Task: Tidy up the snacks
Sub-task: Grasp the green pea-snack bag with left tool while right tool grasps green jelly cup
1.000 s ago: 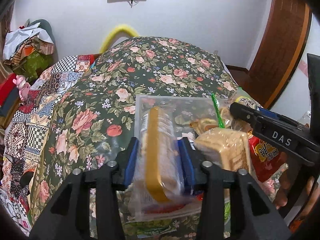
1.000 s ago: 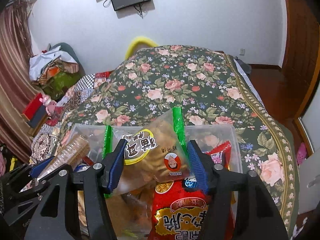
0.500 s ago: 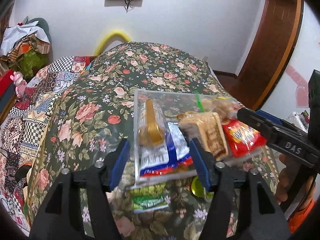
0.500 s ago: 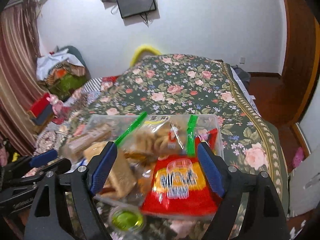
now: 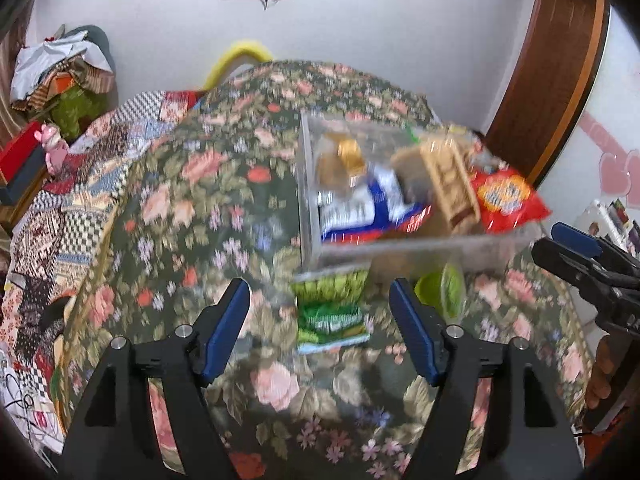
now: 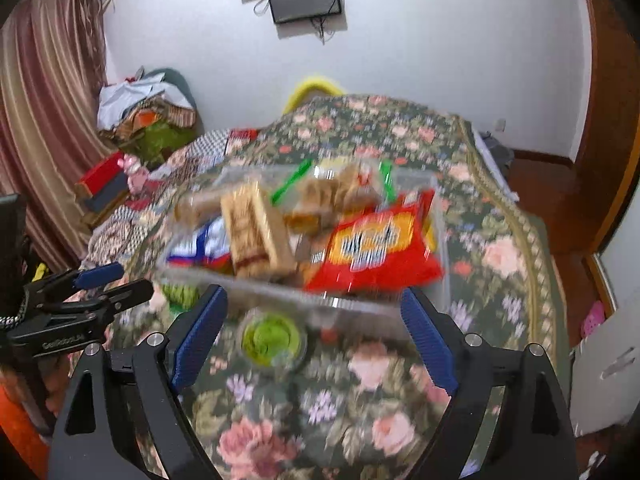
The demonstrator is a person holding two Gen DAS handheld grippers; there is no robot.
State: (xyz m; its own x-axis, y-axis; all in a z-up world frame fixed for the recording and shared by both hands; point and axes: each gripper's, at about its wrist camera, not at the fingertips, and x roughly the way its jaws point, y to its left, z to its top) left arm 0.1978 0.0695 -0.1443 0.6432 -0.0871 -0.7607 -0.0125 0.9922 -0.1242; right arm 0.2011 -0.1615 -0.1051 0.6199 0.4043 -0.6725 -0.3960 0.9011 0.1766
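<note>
While both hand-held grippers' jaws are opening, empty — green cup (image 6: 272, 340) sits before clear bin (image 6: 280, 292).

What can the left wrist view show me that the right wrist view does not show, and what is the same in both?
Only the left wrist view shows the whole green packet lying before the bin, and pink hearts on the wall.

Only the right wrist view shows the curtain and a white door at the right edge.

Both show the clear bin of snacks, the red bag, the green cup, the floral cover, and both tongs: left, right, jaws opening, nothing between them.
</note>
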